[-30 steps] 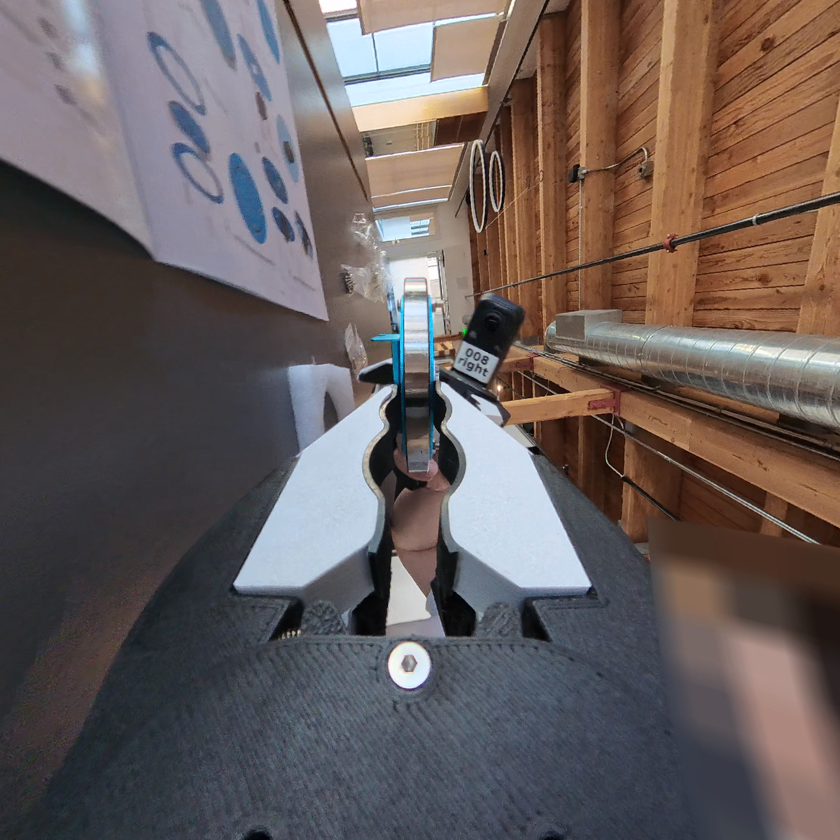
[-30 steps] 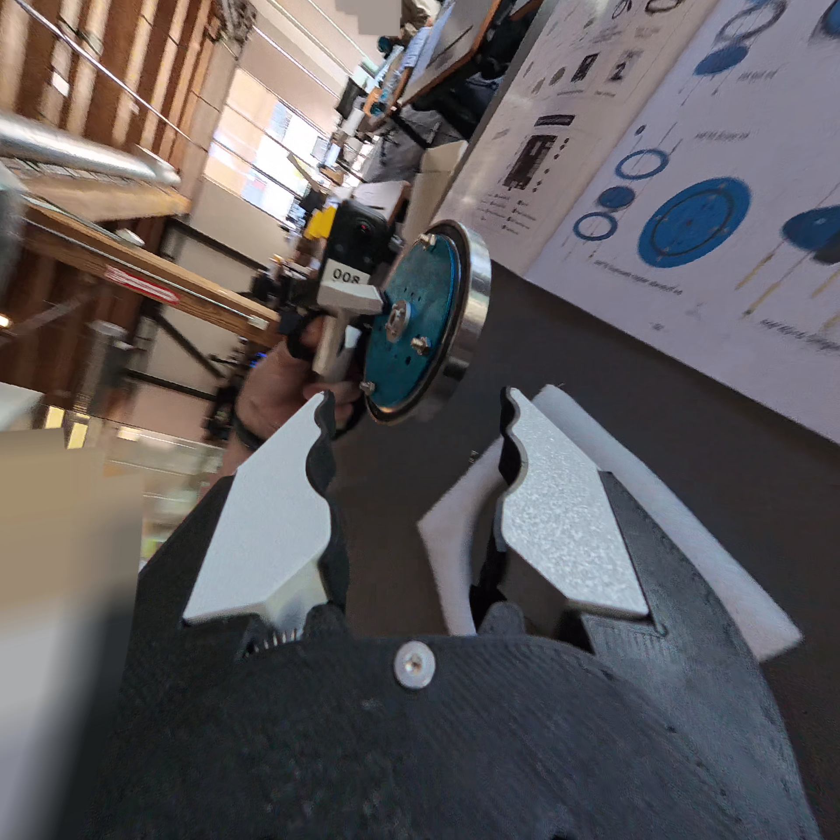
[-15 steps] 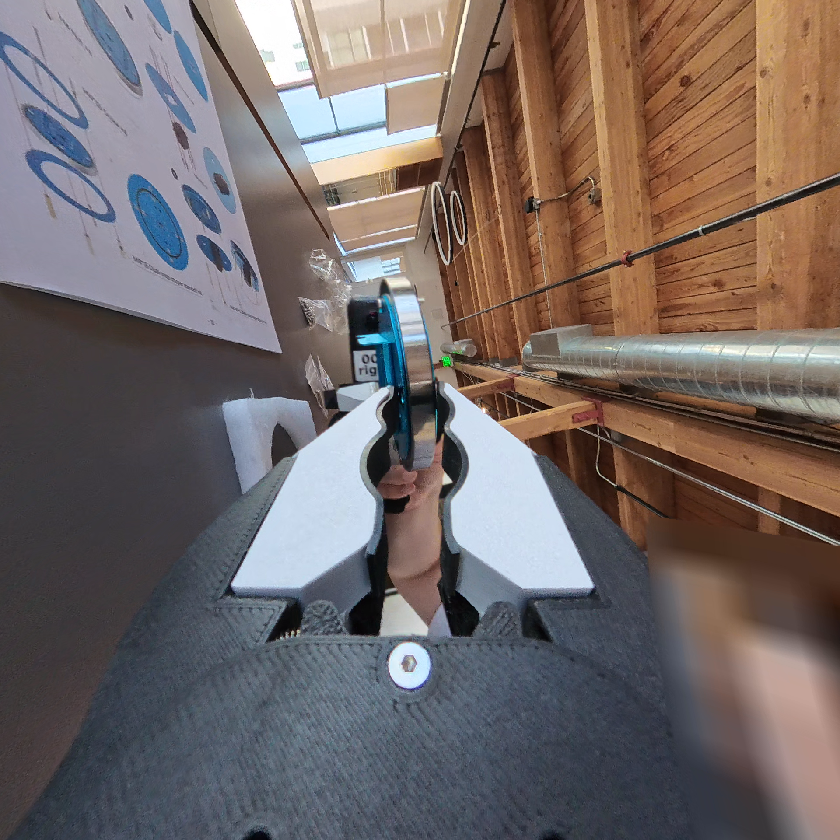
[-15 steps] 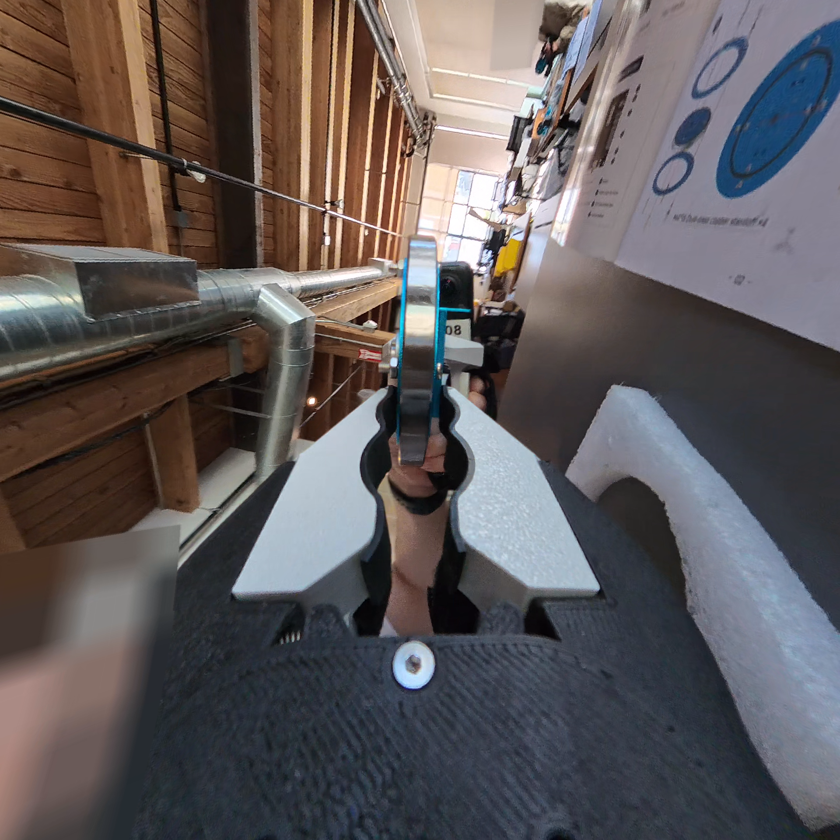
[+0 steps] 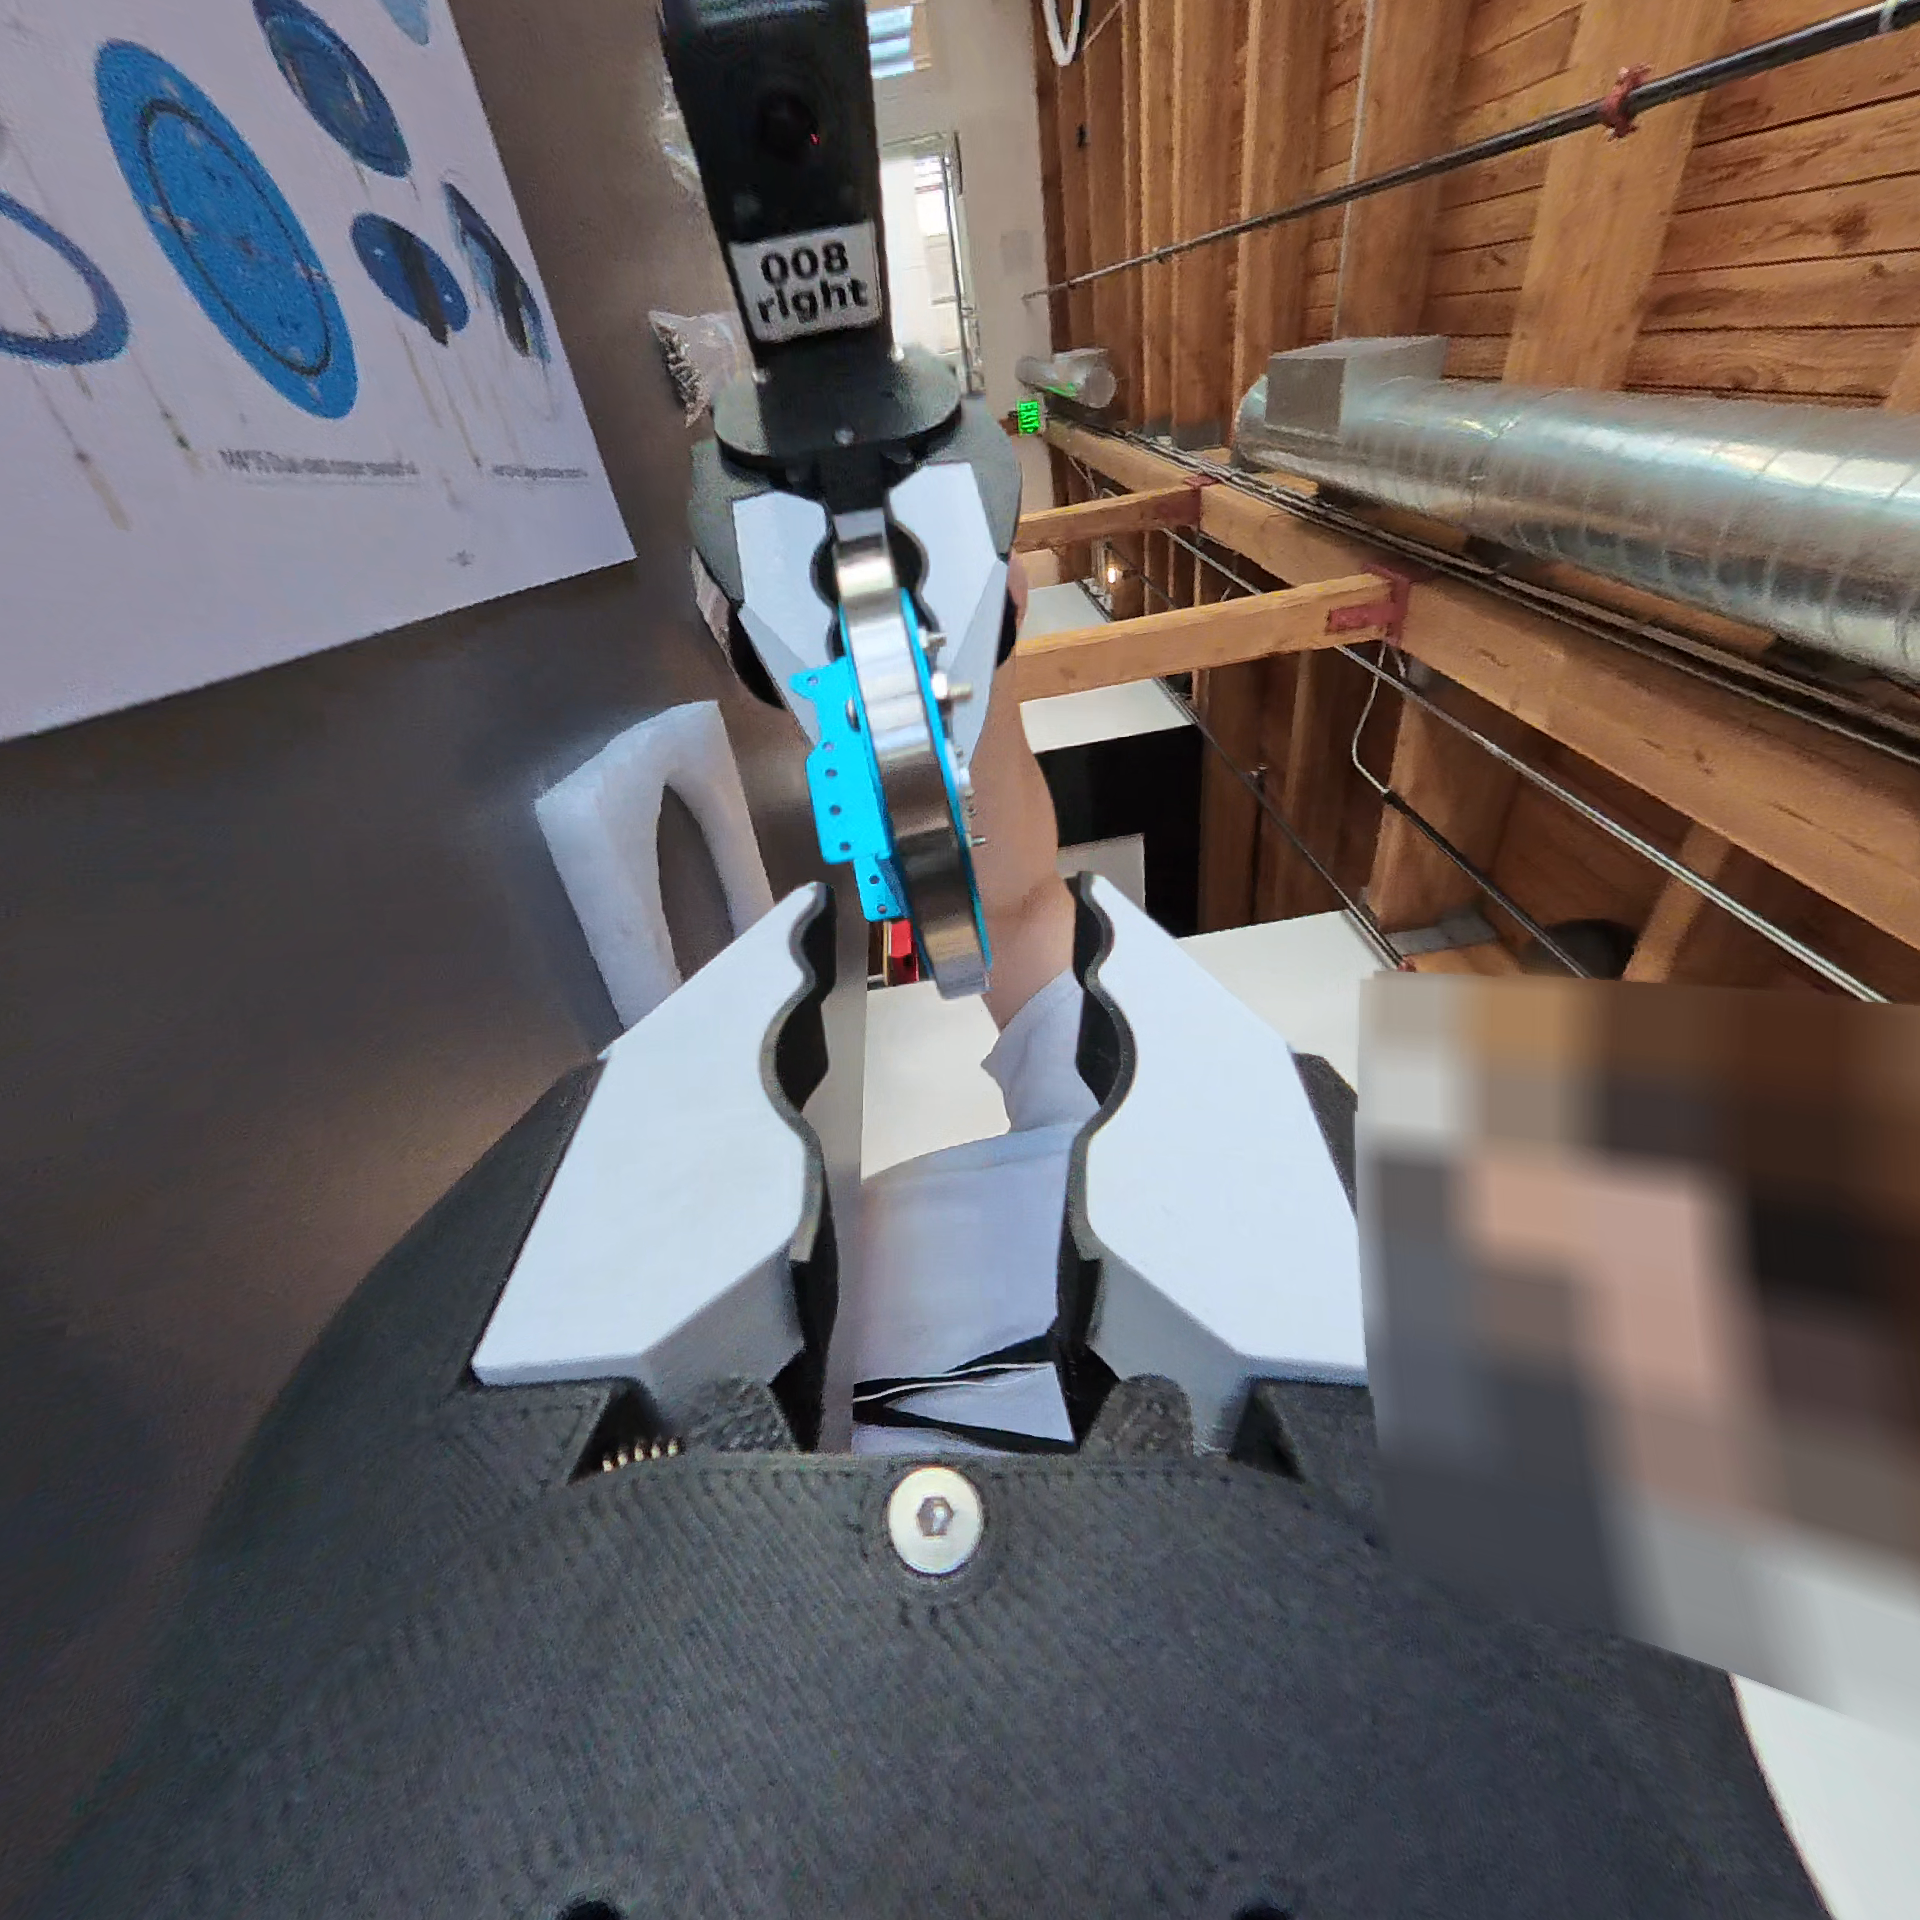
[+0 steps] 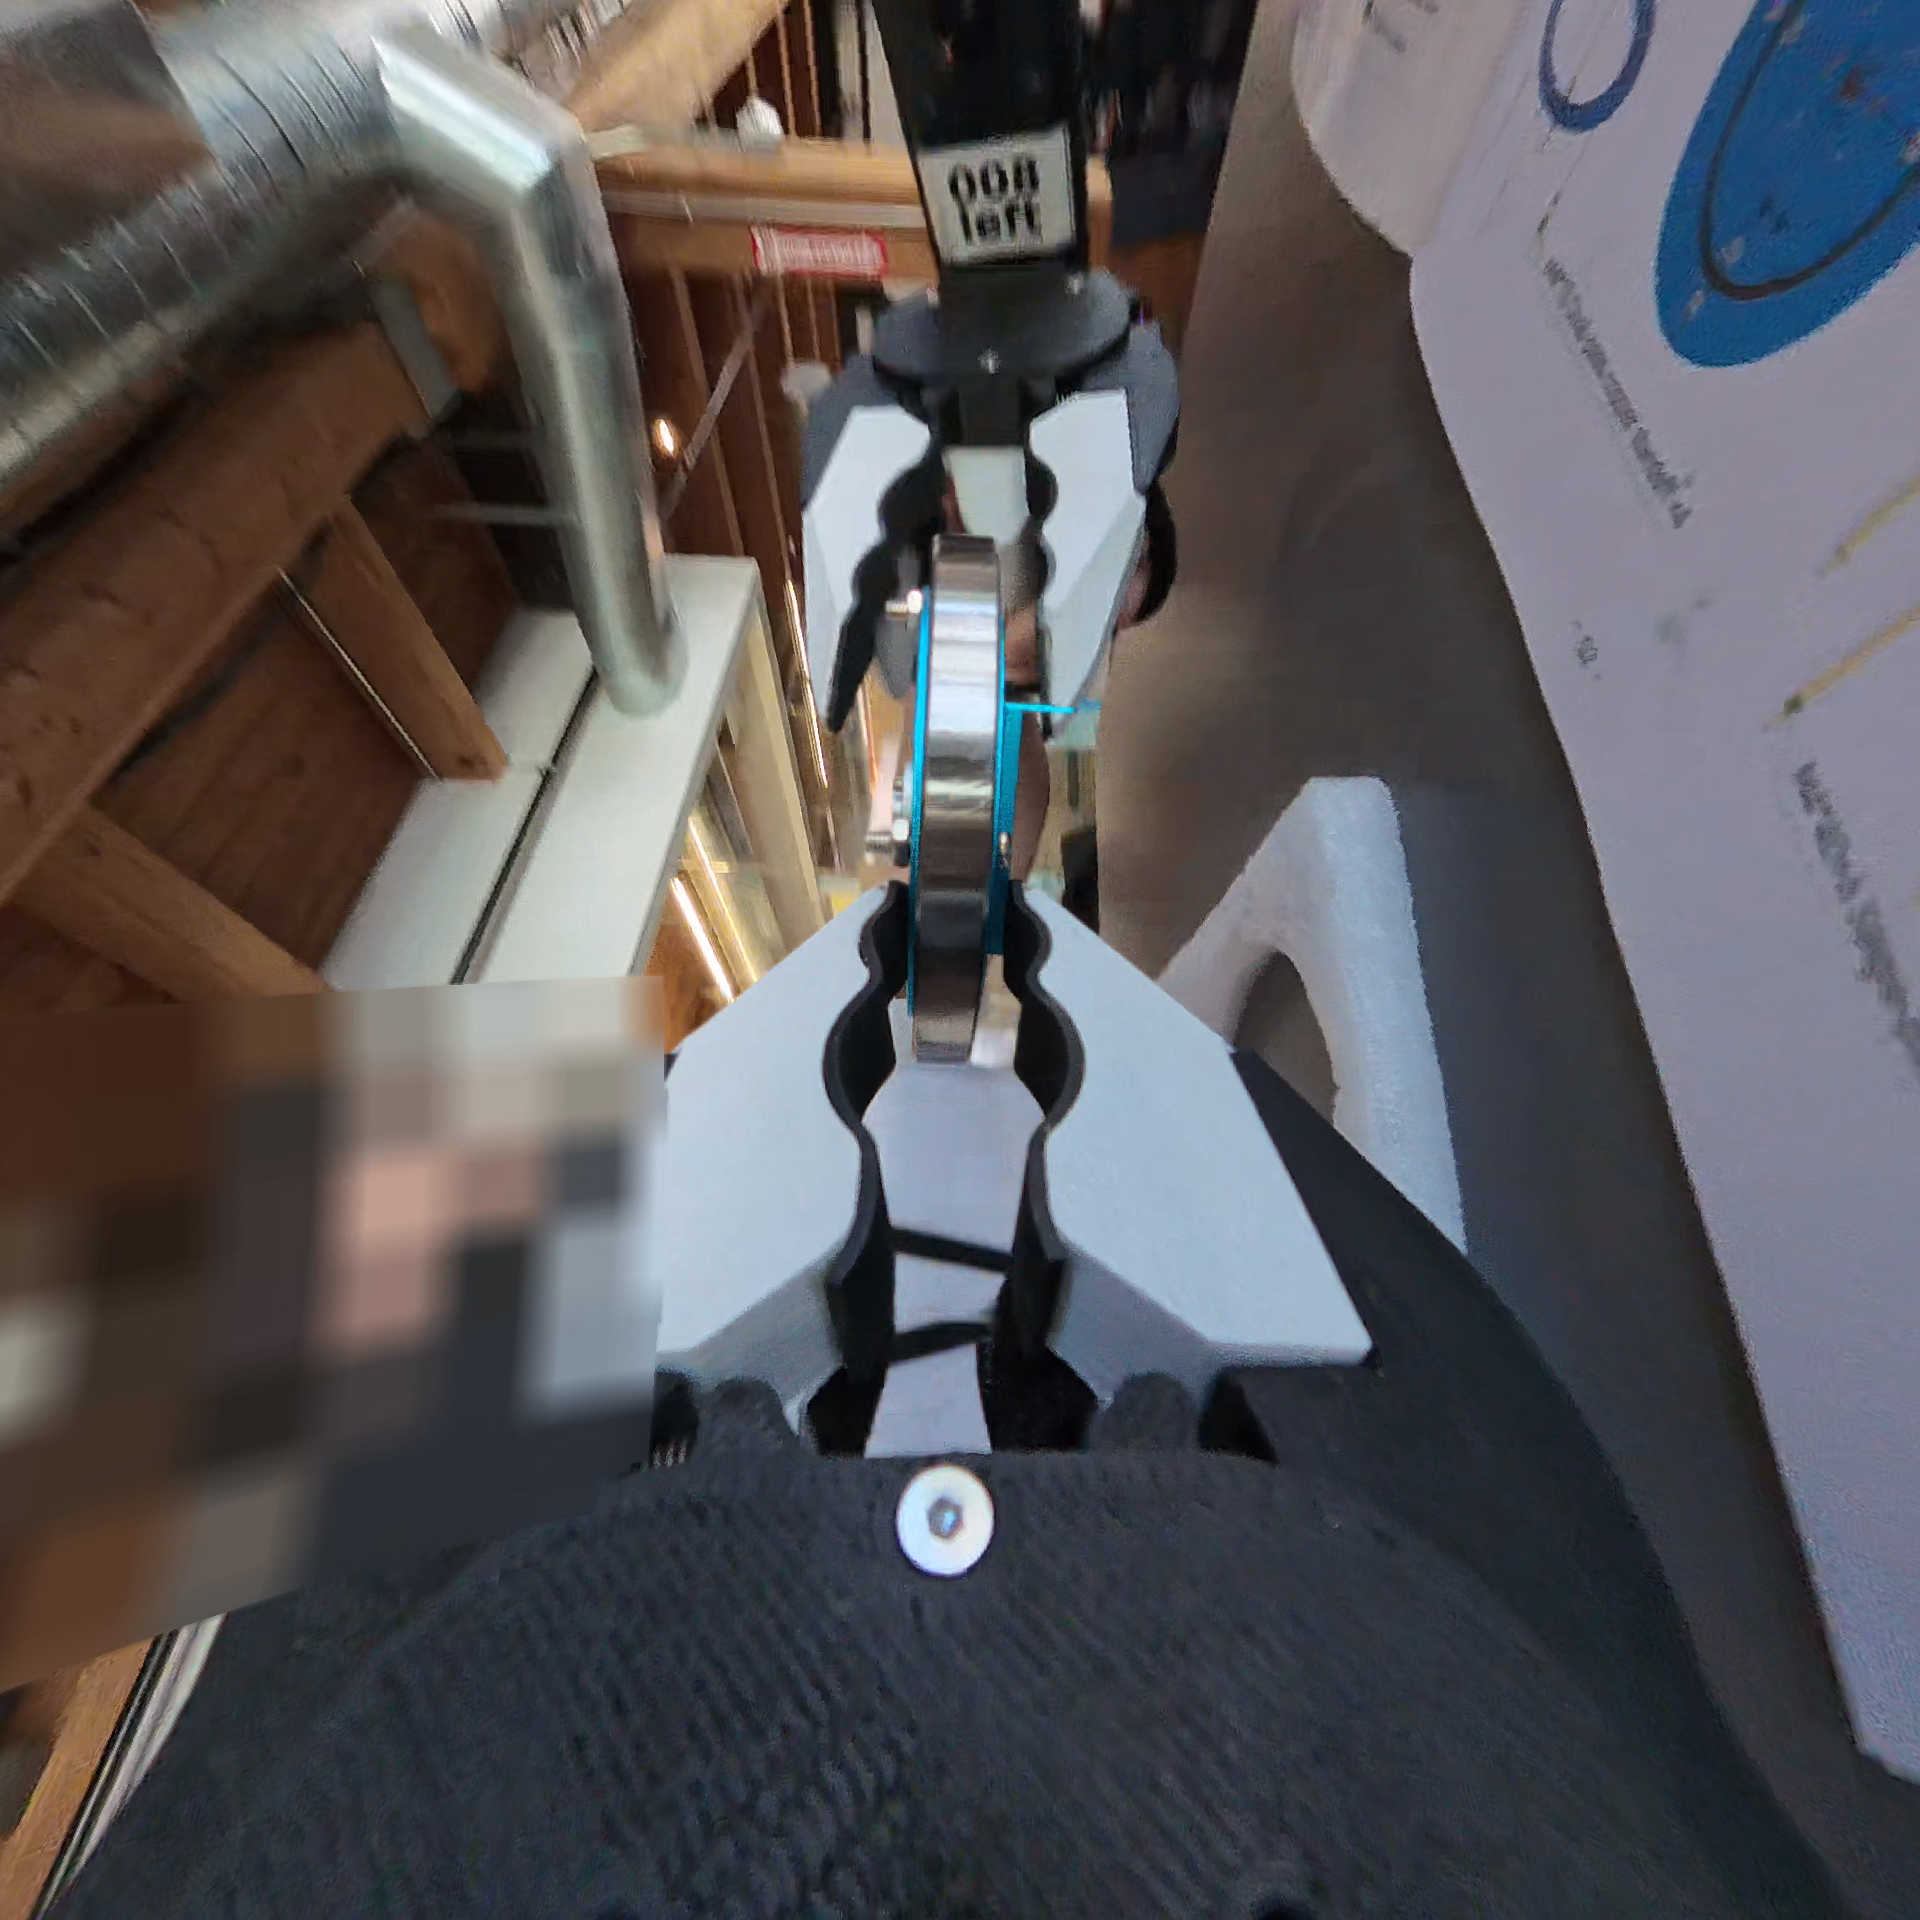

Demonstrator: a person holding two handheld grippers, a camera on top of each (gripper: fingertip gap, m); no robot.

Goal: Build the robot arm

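A metal disc (image 5: 914, 810) with a blue plate and a blue bracket on its faces hangs edge-on in the air between my two grippers. My right gripper (image 6: 954, 896) is shut on one edge of the disc (image 6: 961, 748). It also shows in the left wrist view (image 5: 883, 665), facing me, clamped on the disc's far edge. My left gripper (image 5: 951, 891) is open, its jaws standing apart on either side of the disc's near edge without touching it. In the right wrist view the left gripper (image 6: 956, 717) stands open around the disc's far edge.
A dark grey surface (image 5: 260, 1039) carries a white poster with blue circles (image 5: 260, 312) and a white foam piece (image 5: 623, 810), also seen in the right wrist view (image 6: 1340, 935). Wooden beams and a silver duct (image 5: 1610, 468) lie on the other side. The gap from one gripper's tips to the other's is roughly 5 centimeters.
A second ago my left gripper held the disc and the right was open. Half a second ago both were shut on it. Now the left has opened and the right holds it.
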